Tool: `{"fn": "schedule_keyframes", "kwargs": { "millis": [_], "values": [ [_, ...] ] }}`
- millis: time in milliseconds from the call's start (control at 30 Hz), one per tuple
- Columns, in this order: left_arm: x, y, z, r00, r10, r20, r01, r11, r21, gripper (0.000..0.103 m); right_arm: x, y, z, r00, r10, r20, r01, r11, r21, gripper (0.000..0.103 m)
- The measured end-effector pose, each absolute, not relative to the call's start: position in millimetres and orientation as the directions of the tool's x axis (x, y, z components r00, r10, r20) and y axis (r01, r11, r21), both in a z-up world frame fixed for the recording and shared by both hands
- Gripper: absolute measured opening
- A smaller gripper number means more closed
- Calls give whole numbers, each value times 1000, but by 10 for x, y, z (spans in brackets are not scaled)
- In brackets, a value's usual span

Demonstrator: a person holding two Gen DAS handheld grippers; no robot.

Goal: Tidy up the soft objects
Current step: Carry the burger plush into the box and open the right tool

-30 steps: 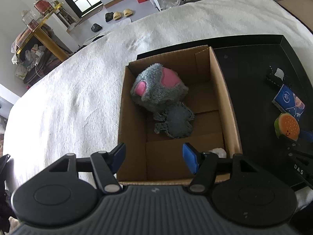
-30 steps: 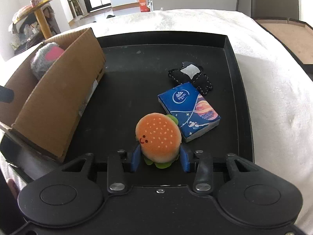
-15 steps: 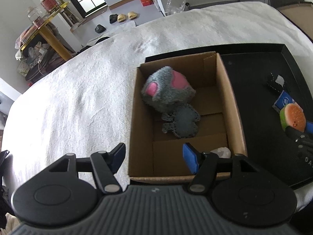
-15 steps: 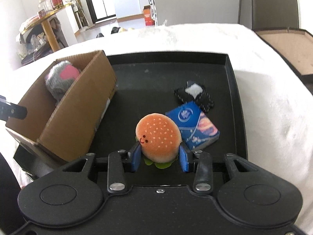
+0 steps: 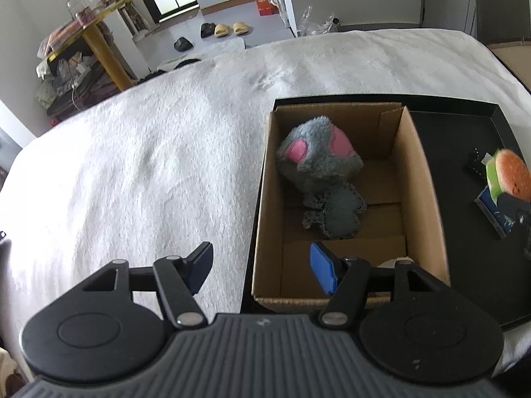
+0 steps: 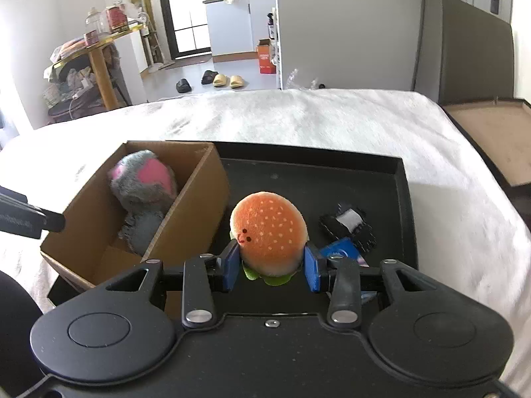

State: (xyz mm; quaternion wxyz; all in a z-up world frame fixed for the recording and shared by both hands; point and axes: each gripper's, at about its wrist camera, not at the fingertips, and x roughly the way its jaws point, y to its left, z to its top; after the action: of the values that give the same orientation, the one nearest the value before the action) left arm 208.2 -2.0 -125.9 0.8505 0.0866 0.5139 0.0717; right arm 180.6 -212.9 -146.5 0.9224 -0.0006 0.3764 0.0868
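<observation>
My right gripper (image 6: 271,264) is shut on a plush hamburger (image 6: 268,230), held up above the black tray (image 6: 312,169). The same hamburger (image 5: 509,177) shows at the right edge of the left wrist view. A cardboard box (image 6: 199,212) stands on the tray's left side. Inside it lie a grey plush with pink patches (image 5: 317,157) and a small grey knitted piece (image 5: 338,217). My left gripper (image 5: 260,267) hangs open over the box's near left corner (image 5: 265,298), nothing between its fingers. A black-and-white pouch (image 6: 350,225) and a blue tissue pack (image 6: 341,248) lie on the tray.
The tray sits on a bed with a white fuzzy blanket (image 5: 149,165). A brown board (image 6: 491,139) lies at the bed's right side. Beyond the bed are a yellow table with clutter (image 6: 96,53), slippers on the floor (image 6: 225,81) and an orange box (image 6: 265,56).
My right gripper has lifted the hamburger off the tray and tilted up, so more of the room shows. My left gripper has shifted left, from over the box to its left corner.
</observation>
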Motion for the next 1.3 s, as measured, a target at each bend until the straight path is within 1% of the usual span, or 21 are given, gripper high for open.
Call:
{"fn": "schedule_keyframes", "kwargs": {
  "millis": [367,567,767,1000,1133,1200,1267,1300],
  "values": [
    [2100,235,-1334,454,114,-883,-69,993,93,63,1950,-1631,-1269,714,171,-678,-230,973,3,39],
    [2184,318,-1402,431,101,-897,-94,993,67,63,1969,-1402,-1241,718,165,-677,-265,963,-46,39],
    [2181,363,-1427,440,85,-894,-85,995,52,63,2016,-1223,-1232,713,161,-683,-299,950,-88,39],
    [2228,446,-1478,429,44,-902,-93,996,5,63,2128,-1066,-1230,713,145,-686,-324,936,-140,40],
    [2235,471,-1495,427,34,-904,-94,996,-7,63,2204,-996,-1218,722,113,-682,-309,935,-172,48],
    [2239,475,-1504,425,28,-905,-94,995,-14,63,2222,-990,-1226,721,101,-685,-303,936,-181,48],
    [2243,488,-1511,422,26,-906,-97,995,-17,63,2215,-1004,-1237,719,96,-689,-296,938,-178,52],
    [2243,489,-1514,420,25,-907,-97,995,-17,63,2204,-1014,-1248,720,87,-688,-289,940,-183,53]
  ]
}}
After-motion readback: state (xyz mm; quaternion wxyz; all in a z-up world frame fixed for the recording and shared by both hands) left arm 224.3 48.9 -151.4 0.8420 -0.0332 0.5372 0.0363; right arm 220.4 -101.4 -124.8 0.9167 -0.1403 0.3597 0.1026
